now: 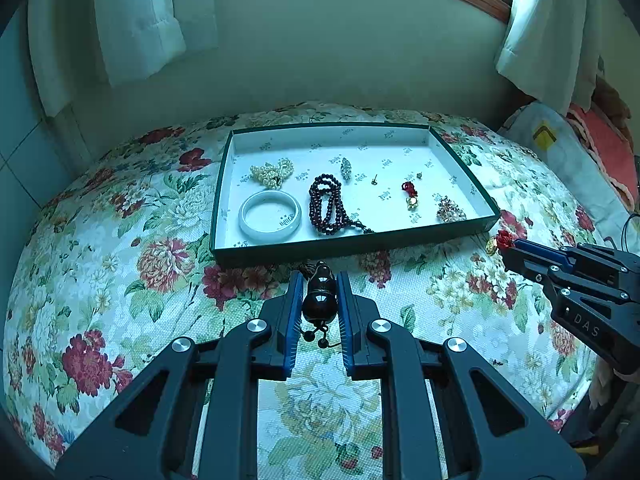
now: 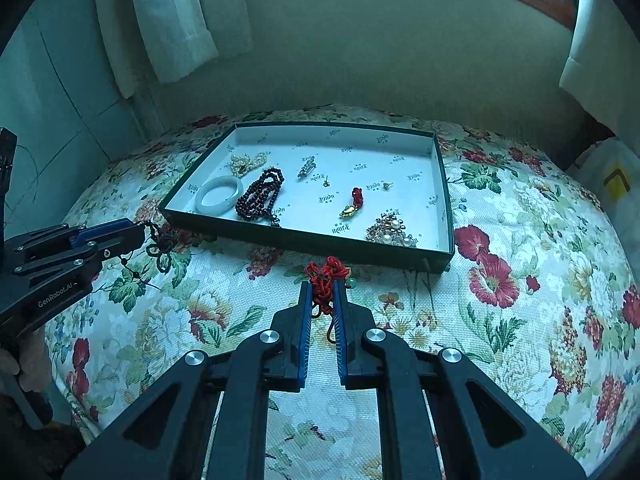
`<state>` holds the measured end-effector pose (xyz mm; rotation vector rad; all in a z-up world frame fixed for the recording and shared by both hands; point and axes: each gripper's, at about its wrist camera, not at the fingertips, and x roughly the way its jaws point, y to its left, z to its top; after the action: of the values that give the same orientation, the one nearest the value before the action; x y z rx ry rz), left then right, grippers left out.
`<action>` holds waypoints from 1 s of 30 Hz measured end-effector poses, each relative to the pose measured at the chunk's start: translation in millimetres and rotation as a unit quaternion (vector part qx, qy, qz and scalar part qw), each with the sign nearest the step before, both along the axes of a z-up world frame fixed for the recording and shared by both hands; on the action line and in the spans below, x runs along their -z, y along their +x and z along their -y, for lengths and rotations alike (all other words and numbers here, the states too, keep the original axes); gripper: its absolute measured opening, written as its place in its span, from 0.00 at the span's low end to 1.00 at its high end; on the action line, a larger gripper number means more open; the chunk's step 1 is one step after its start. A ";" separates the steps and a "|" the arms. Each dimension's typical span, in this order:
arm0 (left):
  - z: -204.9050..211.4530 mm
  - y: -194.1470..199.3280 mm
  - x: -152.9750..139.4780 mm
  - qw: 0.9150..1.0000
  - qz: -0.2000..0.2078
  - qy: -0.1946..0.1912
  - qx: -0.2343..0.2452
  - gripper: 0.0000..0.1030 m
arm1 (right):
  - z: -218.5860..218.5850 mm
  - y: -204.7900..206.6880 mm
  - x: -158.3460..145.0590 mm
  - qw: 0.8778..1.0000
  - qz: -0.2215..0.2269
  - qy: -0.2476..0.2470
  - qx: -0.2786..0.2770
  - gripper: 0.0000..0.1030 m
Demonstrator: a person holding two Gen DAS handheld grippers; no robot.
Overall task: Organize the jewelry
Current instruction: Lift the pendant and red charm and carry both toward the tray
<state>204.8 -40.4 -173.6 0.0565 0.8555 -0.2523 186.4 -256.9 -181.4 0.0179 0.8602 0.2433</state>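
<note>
A: What sits closest in the left wrist view?

B: The left gripper (image 1: pixel 319 300), its blue pads clamped on a dark gourd-shaped pendant (image 1: pixel 319 300) with a thin cord trailing below. It is held above a floral bedspread (image 1: pixel 120 280). Just beyond lies a shallow green-edged tray (image 1: pixel 348 242) holding a pearl strand (image 1: pixel 273 173), a white bangle (image 1: pixel 270 216), dark red prayer beads (image 1: pixel 327 209), a silver brooch (image 1: pixel 346 168), a red knot charm (image 1: pixel 410 194) and a cluster brooch (image 1: pixel 451 210). At right, the right gripper (image 1: pixel 505 249) pinches a red and gold charm (image 1: pixel 500 241).

A: And the right wrist view?

B: Nearest, the right gripper (image 2: pixel 322 292) is closed on a red knotted cord charm (image 2: pixel 325 280), in front of the tray (image 2: pixel 304 240). At left, the left gripper (image 2: pixel 140 236) holds the pendant's dark knotted cord (image 2: pixel 162 245).
</note>
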 end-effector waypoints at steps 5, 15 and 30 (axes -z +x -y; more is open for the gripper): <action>2.0 4.4 -4.5 1.000 0.006 0.001 0.002 0.16 | -1.4 2.8 -3.9 1.000 0.005 0.002 -0.002 0.10; 8.1 22.9 -15.9 1.000 0.023 -0.001 0.007 0.16 | 0.2 20.6 -10.5 1.000 0.014 0.005 -0.004 0.10; 20.8 75.5 -34.4 0.999 0.053 -0.003 0.008 0.16 | 5.0 73.7 -26.1 0.999 0.040 0.003 0.009 0.10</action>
<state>280.3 -61.2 -139.2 0.0701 0.7492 -0.2648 260.2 -261.9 -155.3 0.0217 0.7789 0.2294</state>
